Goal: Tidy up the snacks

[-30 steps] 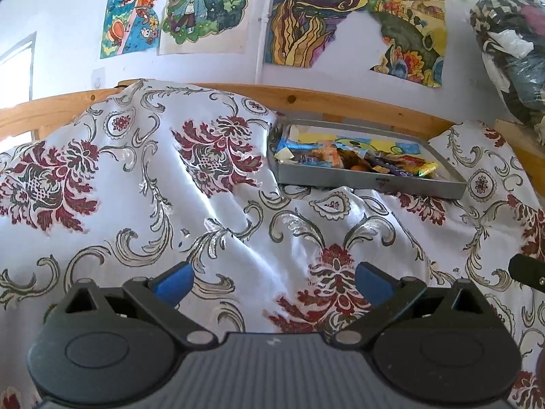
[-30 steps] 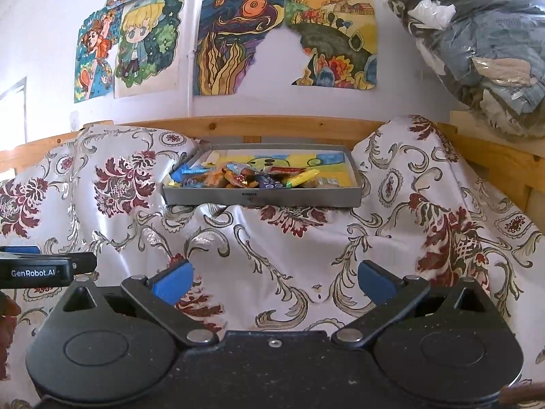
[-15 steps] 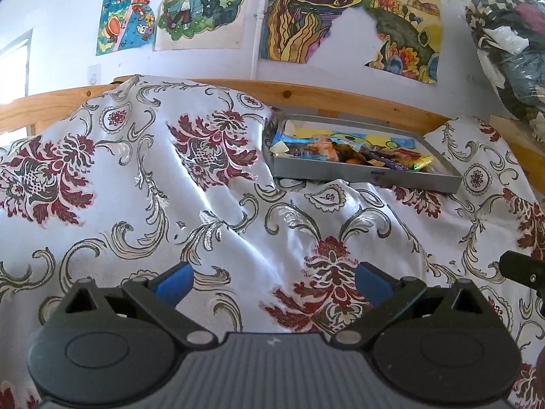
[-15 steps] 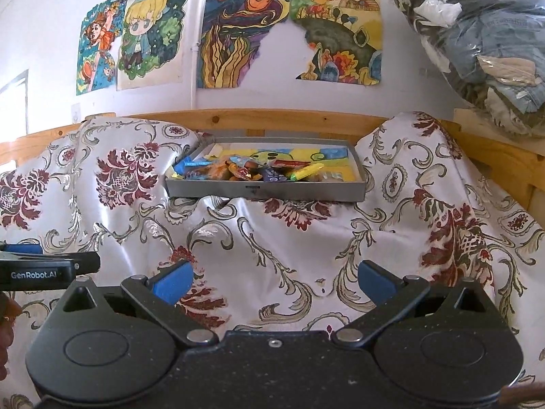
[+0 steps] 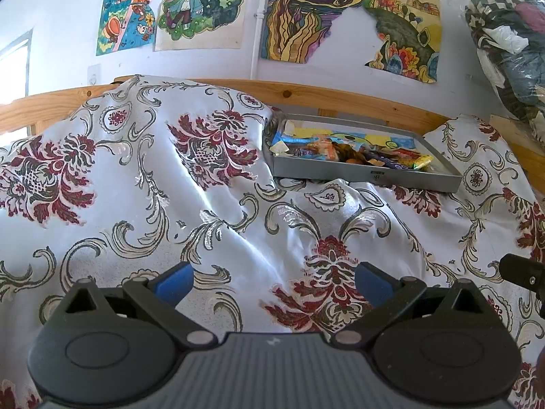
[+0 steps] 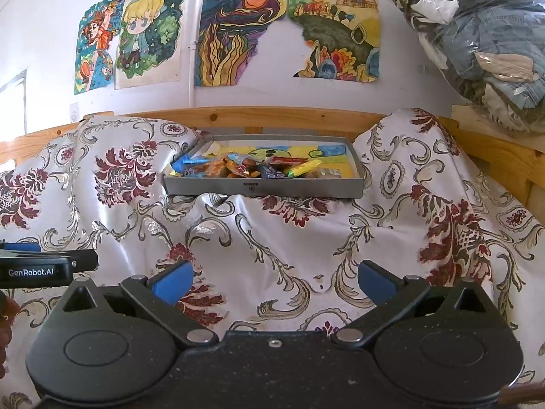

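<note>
Two claws are in view, each spread wide with nothing between its blue-padded fingers. The left claw (image 5: 274,281) hangs over the white satin bedcover with red and grey floral pattern (image 5: 143,204); the right claw (image 6: 275,281) hangs over the same cover, nearer its middle. Neither touches the cloth, as far as the views show.

The shallow grey rectangular metal tray (image 6: 262,189) sits on the cover against the light pine wooden bed rail (image 6: 259,116), well apart from both claws. The assorted snacks in bright wrappers (image 6: 245,167) lie piled along the tray's front half — blue, orange, red and yellow packets, overlapping. From the left wrist view the tray (image 5: 361,175) stands up and to the right of the claw; from the right wrist view it is almost straight ahead.

Change from one second ago: slight. In the left wrist view the tray has shifted a little to the left and upward in frame. In the right wrist view the tray has likewise risen a little, and the side of the left claw (image 6: 47,267), marked "GenRobot.AI", remains at the left edge. Finger spacing of both claws is unchanged, and the snacks lie as before.

Background — coloured hand-drawn posters (image 6: 238,30) on the white wall, and a clear plastic bag of folded clothes (image 6: 477,34) at upper right.
</note>
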The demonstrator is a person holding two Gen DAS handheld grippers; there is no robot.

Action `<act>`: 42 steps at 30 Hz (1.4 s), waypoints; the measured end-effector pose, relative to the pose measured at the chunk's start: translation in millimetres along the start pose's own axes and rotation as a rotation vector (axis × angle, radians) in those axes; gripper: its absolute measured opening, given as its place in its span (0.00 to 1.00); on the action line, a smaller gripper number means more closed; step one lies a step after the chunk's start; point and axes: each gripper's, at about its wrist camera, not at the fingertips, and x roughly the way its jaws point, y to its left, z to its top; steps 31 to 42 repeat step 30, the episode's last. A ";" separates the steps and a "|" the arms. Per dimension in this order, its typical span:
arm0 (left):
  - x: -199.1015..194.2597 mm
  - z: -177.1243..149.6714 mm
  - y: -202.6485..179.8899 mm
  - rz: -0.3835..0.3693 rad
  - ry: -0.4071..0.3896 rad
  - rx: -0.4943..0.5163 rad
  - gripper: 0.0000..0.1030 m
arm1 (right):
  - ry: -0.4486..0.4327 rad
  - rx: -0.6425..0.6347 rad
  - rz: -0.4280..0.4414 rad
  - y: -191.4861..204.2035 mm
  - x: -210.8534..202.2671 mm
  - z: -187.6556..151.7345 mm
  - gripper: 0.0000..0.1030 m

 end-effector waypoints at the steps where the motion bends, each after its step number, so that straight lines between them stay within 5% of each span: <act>1: -0.1 -0.2 0.0 0.000 0.000 0.000 1.00 | 0.001 0.000 -0.001 0.1 0.0 -0.5 0.99; 42: -2.0 6.6 1.4 -0.029 0.047 -0.005 0.99 | 0.012 -0.003 0.000 3.3 -0.8 -7.9 0.99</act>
